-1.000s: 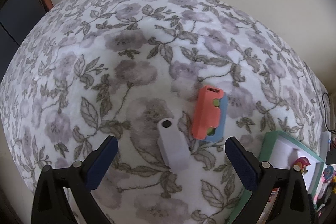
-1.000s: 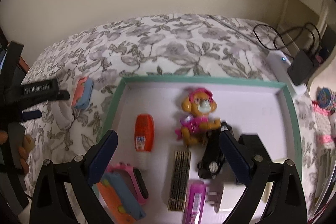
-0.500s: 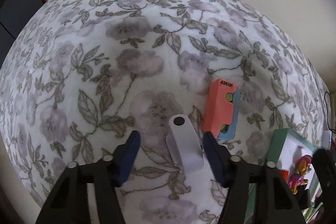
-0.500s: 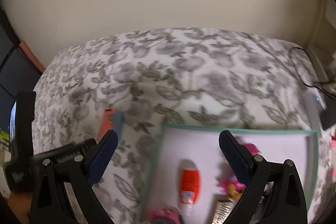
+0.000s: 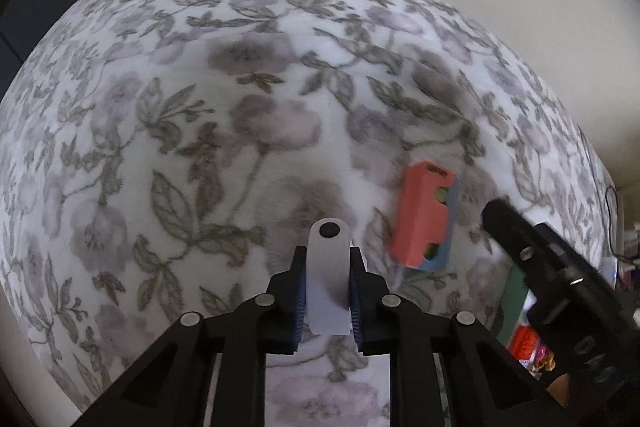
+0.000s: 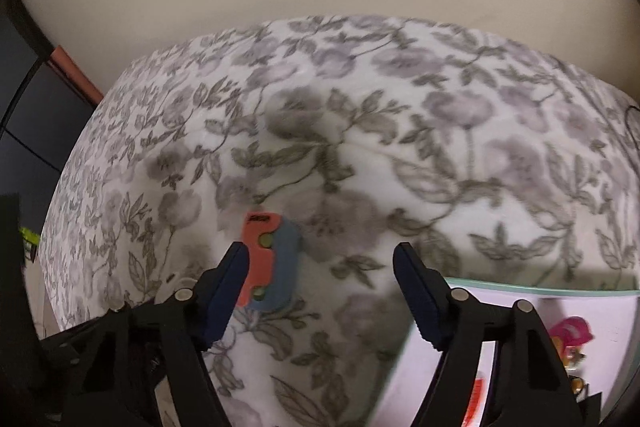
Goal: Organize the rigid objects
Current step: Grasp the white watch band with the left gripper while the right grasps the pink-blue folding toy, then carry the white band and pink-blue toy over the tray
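**Two grippers over a floral blanket**

Most of both views is a white blanket [image 5: 168, 131] printed with grey-purple flowers and leaves. At its right edge sits a green-rimmed tray [image 6: 540, 291] — a pink toy [image 6: 570, 331] shows inside. The right gripper [image 6: 322, 291] hangs with jaws spread apart, holding nothing, its left finger just beside a coral-and-blue block [image 6: 270, 261] lying flat on the blanket. The left gripper [image 5: 328, 291] is clamped on a white plastic piece [image 5: 328, 279] — a black dot near its rounded far end.
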`<state>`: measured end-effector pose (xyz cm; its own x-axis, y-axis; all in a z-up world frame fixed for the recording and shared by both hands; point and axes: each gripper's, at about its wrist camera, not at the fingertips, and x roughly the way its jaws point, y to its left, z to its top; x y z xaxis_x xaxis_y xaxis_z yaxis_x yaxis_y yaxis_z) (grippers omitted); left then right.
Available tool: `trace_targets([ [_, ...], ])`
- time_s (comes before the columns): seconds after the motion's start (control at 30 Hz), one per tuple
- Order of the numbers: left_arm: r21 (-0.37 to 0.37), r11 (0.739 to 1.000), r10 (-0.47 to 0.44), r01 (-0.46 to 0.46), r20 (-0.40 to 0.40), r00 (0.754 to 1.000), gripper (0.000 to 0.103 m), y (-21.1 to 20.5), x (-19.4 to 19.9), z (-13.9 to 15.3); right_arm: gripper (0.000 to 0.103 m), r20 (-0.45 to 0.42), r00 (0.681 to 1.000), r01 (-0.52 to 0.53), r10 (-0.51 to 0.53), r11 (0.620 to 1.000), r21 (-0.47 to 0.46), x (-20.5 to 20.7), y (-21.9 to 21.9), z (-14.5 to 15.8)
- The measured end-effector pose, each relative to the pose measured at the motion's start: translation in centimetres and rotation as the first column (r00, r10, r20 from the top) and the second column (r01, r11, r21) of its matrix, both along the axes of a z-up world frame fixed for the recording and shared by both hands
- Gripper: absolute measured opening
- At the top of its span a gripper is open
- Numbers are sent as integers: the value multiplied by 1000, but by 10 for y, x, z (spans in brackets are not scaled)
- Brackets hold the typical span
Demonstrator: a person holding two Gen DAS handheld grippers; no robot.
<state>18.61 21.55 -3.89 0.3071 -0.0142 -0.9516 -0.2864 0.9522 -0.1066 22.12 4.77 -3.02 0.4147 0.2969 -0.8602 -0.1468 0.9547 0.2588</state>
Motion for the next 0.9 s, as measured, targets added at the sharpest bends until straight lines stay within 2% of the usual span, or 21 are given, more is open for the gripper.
trace_targets([
  [0.13,34,998,55,-55,18,998,20,16,-2,4,68,-16,999,-44,43,999,-21,1,21,-10],
  [0.4,32,992,118,-118,11,993,20,36,-4,0,59,-50,994,-100,95,990,-95,3,53,-32],
  [0.47,30,992,122,-122,9,992,20,37,-6,-1,56,-53,994,-105,100,988,-113,5,58,-37],
  [0.53,28,992,125,-125,9,992,20,38,-6,-1,48,-41,993,-111,106,986,-126,3,61,-37],
  [0.73,24,991,133,-134,11,991,20,38,-9,-2,47,-38,993,-116,112,987,-108,-11,54,-37],
  [0.9,20,990,137,-137,23,990,20,35,-16,3,44,5,996,-88,88,994,-72,-36,38,-21],
])
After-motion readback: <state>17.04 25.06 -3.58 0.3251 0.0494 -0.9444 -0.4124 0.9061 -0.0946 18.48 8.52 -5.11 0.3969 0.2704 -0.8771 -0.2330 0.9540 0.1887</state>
